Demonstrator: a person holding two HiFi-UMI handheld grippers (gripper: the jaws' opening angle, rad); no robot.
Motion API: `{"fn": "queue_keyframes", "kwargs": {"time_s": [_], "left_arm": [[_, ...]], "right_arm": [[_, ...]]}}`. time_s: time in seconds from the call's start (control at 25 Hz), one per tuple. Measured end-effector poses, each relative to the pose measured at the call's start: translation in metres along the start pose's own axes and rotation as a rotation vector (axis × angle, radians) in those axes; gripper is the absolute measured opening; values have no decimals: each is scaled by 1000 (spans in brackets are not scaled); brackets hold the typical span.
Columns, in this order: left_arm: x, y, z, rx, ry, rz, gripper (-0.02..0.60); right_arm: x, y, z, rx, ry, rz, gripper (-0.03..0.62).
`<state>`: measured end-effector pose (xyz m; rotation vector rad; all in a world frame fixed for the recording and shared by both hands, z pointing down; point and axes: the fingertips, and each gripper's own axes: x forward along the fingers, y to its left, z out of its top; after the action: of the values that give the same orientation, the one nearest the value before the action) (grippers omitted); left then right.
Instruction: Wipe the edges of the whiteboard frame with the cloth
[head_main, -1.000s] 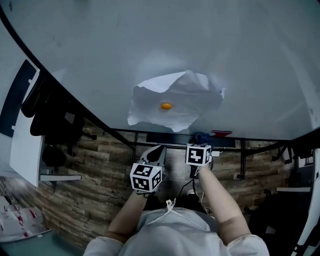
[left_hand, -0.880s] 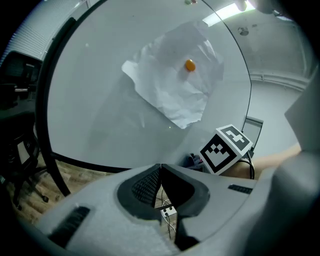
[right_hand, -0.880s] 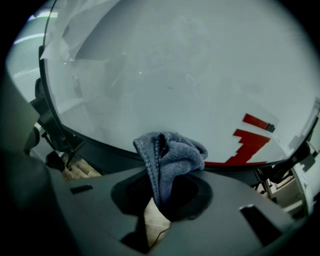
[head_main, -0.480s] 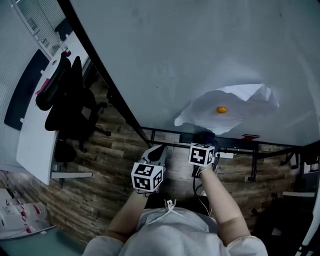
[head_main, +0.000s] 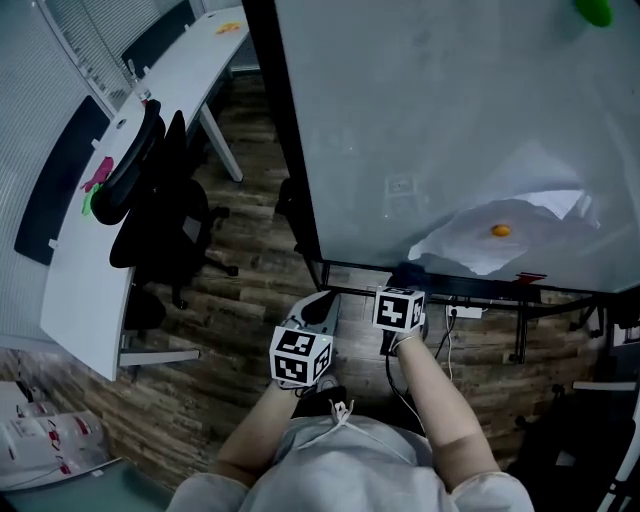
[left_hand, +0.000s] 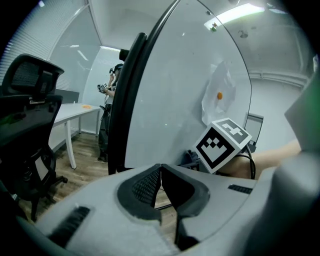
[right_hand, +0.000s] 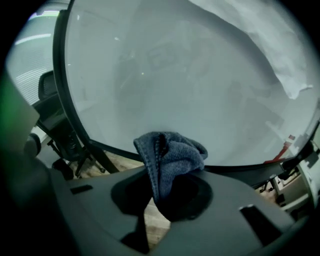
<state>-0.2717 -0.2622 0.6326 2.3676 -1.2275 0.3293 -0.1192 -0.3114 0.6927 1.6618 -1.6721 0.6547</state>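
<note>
Fingers on the right gripper (right_hand: 161, 197) are clamped on the bunched blue cloth (right_hand: 170, 155). It pokes up toward 12 o'clock, right by the whiteboard frame (right_hand: 103, 146) near its lower-left corner (can't tell if it's touching). The left gripper (left_hand: 161, 172) has its fingers pressed together with nothing in them, parked beside the right one. In the head view the frame's left edge runs off toward 11 o'clock and the bottom rail toward 3. Looks like the approach step to me, no real wiping yet. Next move, I'd guess, is to press the cloth onto the rail and drag it along with a firm pinch.
</note>
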Motion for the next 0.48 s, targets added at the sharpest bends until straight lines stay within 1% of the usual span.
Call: {"fn": "queue_keyframes", "kwargs": {"time_s": [0.04, 0.12, 0.24, 0.48], "left_arm": [[-3, 6, 0, 2, 0, 0, 20], [-9, 17, -1, -8, 1, 2, 20], [-14, 30, -4, -25, 4, 0, 20], [-24, 43, -5, -31, 2, -13, 20]], "right_arm": [[0, 1, 0, 2, 0, -18, 72], [1, 6, 1, 10, 4, -26, 72], [0, 22, 6, 10, 11, 2, 71], [0, 76, 15, -55, -5, 67, 71]]}}
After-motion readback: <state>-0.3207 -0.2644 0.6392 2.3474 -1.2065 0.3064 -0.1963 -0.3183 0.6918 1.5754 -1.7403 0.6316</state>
